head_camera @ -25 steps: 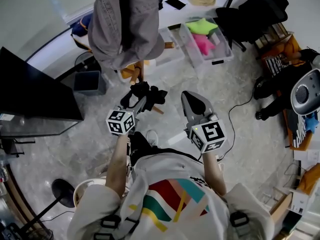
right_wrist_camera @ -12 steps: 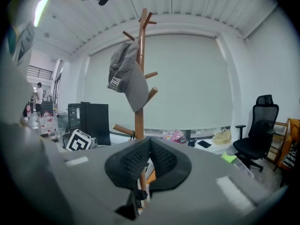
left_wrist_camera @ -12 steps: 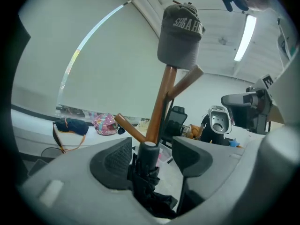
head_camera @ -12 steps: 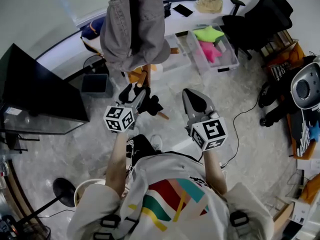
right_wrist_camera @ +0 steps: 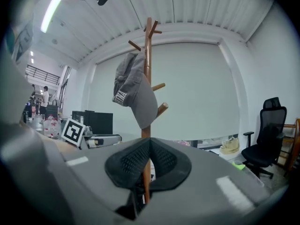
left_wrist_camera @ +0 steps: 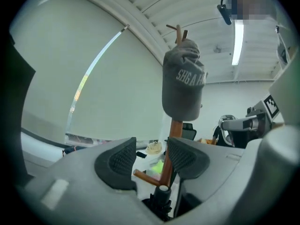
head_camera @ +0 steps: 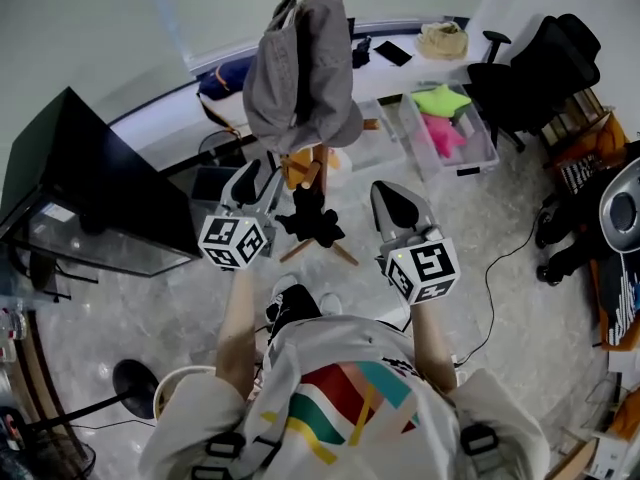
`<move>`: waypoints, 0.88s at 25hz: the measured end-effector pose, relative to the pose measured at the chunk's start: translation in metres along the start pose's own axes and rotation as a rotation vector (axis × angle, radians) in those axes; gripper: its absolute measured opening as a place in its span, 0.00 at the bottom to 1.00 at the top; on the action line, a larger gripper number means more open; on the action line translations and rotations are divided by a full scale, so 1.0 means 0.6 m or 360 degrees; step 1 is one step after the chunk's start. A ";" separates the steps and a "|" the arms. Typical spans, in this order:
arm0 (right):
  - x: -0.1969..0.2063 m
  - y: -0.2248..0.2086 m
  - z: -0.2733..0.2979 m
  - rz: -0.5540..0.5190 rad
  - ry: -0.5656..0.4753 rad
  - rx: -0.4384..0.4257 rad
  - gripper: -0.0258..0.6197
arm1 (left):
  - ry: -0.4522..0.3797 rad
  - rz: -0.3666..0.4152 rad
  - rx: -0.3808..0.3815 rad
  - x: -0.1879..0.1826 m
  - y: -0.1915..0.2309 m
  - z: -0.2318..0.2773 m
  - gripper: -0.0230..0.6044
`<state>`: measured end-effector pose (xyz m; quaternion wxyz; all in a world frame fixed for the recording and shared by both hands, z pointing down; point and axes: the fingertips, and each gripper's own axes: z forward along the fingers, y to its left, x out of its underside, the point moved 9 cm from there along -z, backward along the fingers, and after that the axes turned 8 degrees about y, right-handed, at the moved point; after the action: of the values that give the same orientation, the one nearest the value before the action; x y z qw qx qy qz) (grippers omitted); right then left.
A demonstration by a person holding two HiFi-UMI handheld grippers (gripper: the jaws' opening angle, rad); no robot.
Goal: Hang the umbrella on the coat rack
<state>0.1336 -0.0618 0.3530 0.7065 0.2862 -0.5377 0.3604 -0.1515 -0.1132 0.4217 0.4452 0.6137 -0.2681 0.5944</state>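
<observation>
The wooden coat rack (head_camera: 306, 164) stands ahead with a grey cap (head_camera: 300, 78) on an upper peg. A black folded umbrella (head_camera: 311, 225) hangs close against the pole, low down. My left gripper (head_camera: 258, 181) is above and left of the umbrella; its jaws are closing with nothing between them. In the left gripper view (left_wrist_camera: 151, 156) the umbrella's tip (left_wrist_camera: 162, 193) shows just under the jaws, by a low peg (left_wrist_camera: 146, 177), with the cap (left_wrist_camera: 183, 83) above. My right gripper (head_camera: 393, 194) hovers right of the rack, shut and empty. Its own view (right_wrist_camera: 150, 149) faces the pole (right_wrist_camera: 148, 55) and cap (right_wrist_camera: 136, 95).
A black monitor on a glass desk (head_camera: 90, 188) fills the left. A clear bin (head_camera: 470, 153) with green and pink things and a black office chair (head_camera: 540, 68) stand at the right. A cable runs over the floor (head_camera: 500, 268). A black stand base (head_camera: 132, 378) is at lower left.
My left gripper has risen off the umbrella and narrowed its jaws; the umbrella stays by the rack's pole. The right gripper rose a little. The head view has tilted up.
</observation>
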 end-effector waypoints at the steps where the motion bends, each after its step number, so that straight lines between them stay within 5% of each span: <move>1: -0.005 0.002 0.003 -0.0007 -0.0014 -0.0008 0.04 | -0.0051 0.0007 -0.0003 -0.019 -0.003 -0.007 0.37; 6: -0.027 0.011 0.019 -0.0037 -0.0080 -0.0043 0.04 | -0.0322 0.0093 0.0019 -0.129 -0.037 -0.047 0.28; 11: -0.045 0.022 0.035 -0.0057 -0.0123 -0.0098 0.04 | -0.0420 0.0278 0.0038 -0.213 -0.092 -0.086 0.10; 17: -0.055 0.036 0.042 -0.0079 -0.0150 -0.0126 0.04 | -0.0455 0.0475 -0.0090 -0.225 -0.131 -0.110 0.04; 22: -0.050 0.041 0.039 -0.0098 -0.0157 -0.0112 0.04 | -0.0390 0.0439 -0.0210 -0.194 -0.135 -0.118 0.04</move>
<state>0.0960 -0.0722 0.3307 0.6994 0.2950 -0.5752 0.3049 -0.1337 -0.0379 0.2834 0.3629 0.6085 -0.4402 0.5516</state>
